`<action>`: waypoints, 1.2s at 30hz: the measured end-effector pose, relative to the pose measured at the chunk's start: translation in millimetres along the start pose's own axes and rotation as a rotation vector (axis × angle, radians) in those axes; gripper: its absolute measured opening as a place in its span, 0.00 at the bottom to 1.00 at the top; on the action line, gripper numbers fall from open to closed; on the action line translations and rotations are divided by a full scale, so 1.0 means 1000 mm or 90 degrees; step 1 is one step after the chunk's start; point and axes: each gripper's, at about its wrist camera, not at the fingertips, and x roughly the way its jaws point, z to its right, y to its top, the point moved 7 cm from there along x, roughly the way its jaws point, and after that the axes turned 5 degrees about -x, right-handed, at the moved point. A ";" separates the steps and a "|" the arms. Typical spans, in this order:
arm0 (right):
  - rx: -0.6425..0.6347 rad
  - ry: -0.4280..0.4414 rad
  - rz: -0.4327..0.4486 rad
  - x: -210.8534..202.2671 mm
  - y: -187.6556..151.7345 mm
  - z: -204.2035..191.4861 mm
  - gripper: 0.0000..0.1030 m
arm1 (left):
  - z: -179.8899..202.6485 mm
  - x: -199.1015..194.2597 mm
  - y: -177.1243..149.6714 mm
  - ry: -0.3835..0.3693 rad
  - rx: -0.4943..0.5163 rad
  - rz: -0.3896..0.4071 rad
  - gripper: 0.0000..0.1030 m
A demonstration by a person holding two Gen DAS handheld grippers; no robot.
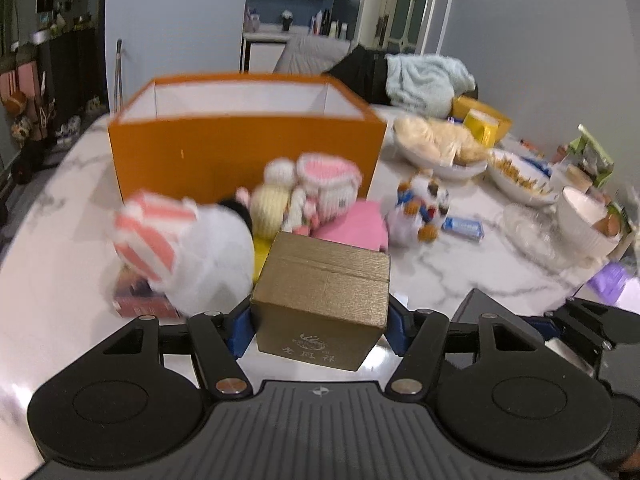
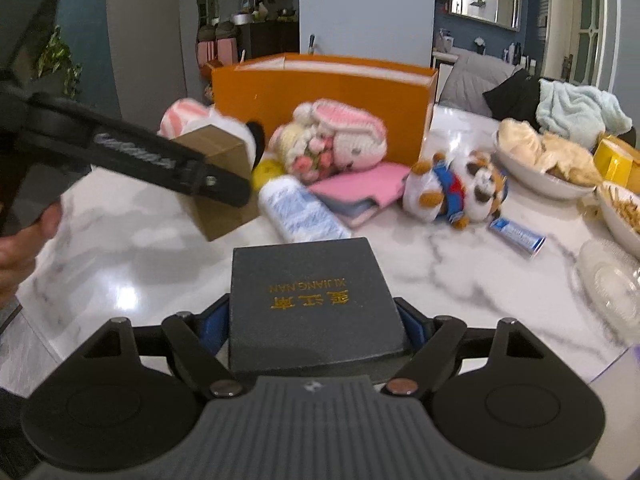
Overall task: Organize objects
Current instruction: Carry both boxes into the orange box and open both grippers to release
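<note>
- Left gripper (image 1: 320,326): jaws part-way closed, blue pads pressed on the two side faces of a gold carton (image 1: 324,288). The carton sits lower centre of the left wrist view, its printed face turned toward the camera, and appears lifted off the marble table (image 1: 60,280). The same carton shows at centre left of the right wrist view, in the black fingers.
- Right gripper (image 2: 318,328): jaws part-way closed on a flat dark box (image 2: 312,300) with gold lettering, lid face up, lower centre of the right wrist view. The box is broad and shallow; its long faces run straight away from the camera.
- Orange bin (image 1: 248,148): open-topped, white inside, upper centre of the left wrist view, directly beyond the gold carton. Its long axis runs across the frame, so its broad front wall faces both grippers.
- Governing relation: the bin lies ahead of and above both loads in the frame. Judged from these views, each box must clear the front wall before release.
- Intervening items: a white and pink plush (image 1: 188,248), a knitted rabbit (image 1: 324,188) and a pink folder (image 1: 356,224) lie between the left gripper and the bin wall.
- Nearer hand: the left gripper looks closer to the bin, since it sits forward of the right gripper in the right wrist view. Motion blur makes this only probable.
- Interior of the bin: floor hidden in both views; contents cannot be told.
</note>
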 end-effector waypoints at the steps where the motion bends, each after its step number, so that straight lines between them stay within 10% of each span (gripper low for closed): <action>1: -0.002 -0.002 0.008 -0.002 0.008 0.004 0.80 | -0.001 -0.005 0.007 -0.001 0.000 0.008 0.71; 11: -0.018 0.003 0.084 0.002 0.143 0.057 0.80 | -0.028 -0.010 0.133 0.054 0.030 0.096 0.72; 21: -0.052 0.038 0.011 0.132 0.259 0.083 0.80 | -0.085 0.115 0.220 0.145 0.024 -0.003 0.72; 36: -0.273 0.170 -0.285 0.283 0.238 0.059 0.80 | -0.119 0.213 0.196 0.139 0.059 -0.210 0.72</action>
